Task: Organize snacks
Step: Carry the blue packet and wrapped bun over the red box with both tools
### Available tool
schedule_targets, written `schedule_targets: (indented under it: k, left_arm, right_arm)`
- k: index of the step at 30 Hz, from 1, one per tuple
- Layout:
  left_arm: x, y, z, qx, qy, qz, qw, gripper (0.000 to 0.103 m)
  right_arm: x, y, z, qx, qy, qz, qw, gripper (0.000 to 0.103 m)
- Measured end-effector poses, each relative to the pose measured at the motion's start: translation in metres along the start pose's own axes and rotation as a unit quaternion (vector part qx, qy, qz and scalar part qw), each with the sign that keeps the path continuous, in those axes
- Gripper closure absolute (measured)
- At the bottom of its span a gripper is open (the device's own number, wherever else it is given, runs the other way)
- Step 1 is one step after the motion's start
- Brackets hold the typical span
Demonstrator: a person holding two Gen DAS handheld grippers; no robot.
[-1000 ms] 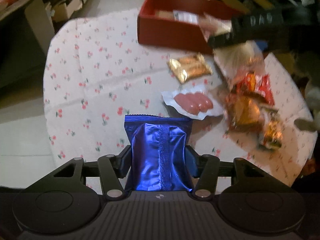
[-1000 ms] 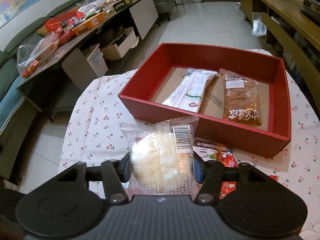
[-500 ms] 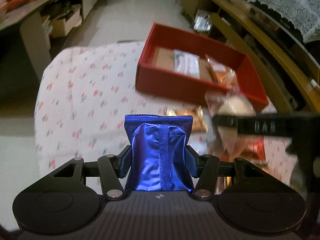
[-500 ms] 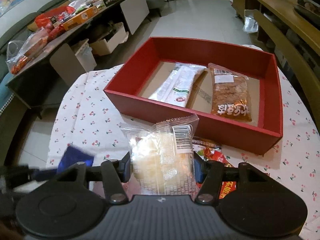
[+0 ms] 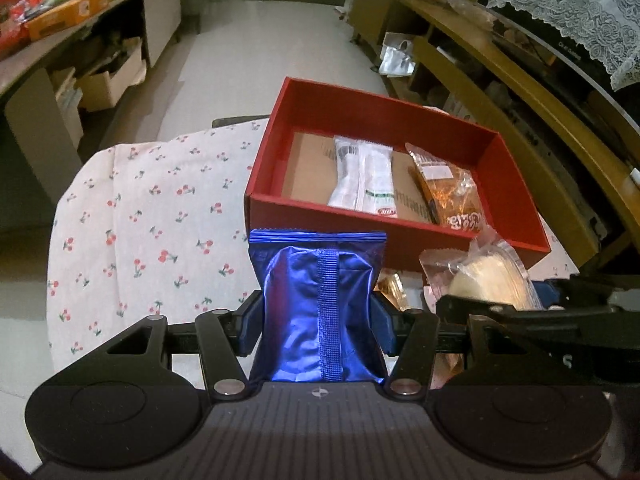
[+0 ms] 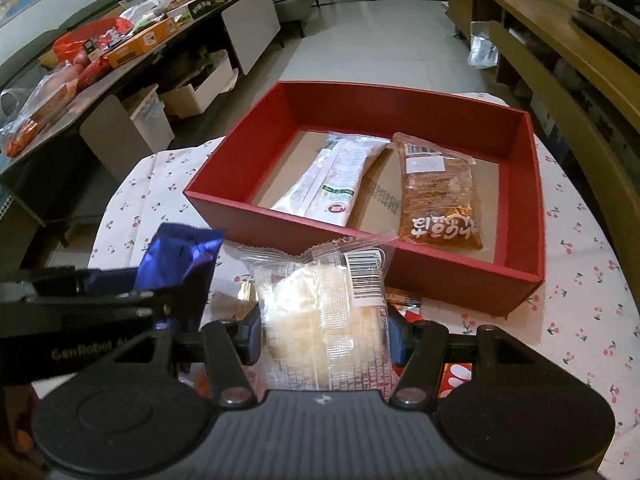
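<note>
The left tool (image 5: 318,320) is clamped on a shiny blue snack packet (image 5: 318,304), its pads pressing the packet's two sides, held upright above the near part of the desk (image 5: 152,216) with the cherry-print cloth. Just to its right, the right tool (image 6: 324,336) grips a clear-wrapped pale pastry (image 6: 320,312) the same way. Beyond both stands the red box (image 6: 400,272), its near wall close behind the held packets. Inside it lie a long white packet (image 6: 332,184) on the left and an orange-brown packet (image 6: 436,200) on the right, side by side on the cardboard floor.
</note>
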State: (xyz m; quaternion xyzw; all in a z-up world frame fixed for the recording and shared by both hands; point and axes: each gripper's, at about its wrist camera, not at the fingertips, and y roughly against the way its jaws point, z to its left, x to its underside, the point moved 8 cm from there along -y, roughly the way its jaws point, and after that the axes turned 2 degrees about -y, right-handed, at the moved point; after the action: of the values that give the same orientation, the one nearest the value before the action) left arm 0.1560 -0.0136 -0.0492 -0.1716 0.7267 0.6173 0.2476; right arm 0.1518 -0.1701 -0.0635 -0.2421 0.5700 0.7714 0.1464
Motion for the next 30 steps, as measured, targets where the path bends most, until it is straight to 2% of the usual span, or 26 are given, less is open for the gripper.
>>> schedule_targets:
  k: [17,30]
  left_arm:
    - [-0.038,-0.005,-0.018,-0.001,-0.012,-0.035,0.9993,0.041]
    - [-0.078,-0.013,-0.028,-0.009,-0.017,-0.068,0.9975,0.042]
  right_arm:
    - [-0.029,0.014,-0.017,0.018,-0.047,-0.052,0.997,0.036]
    - [-0.066,0.016,-0.035,0.042,-0.073,-0.099,0.992,0.036]
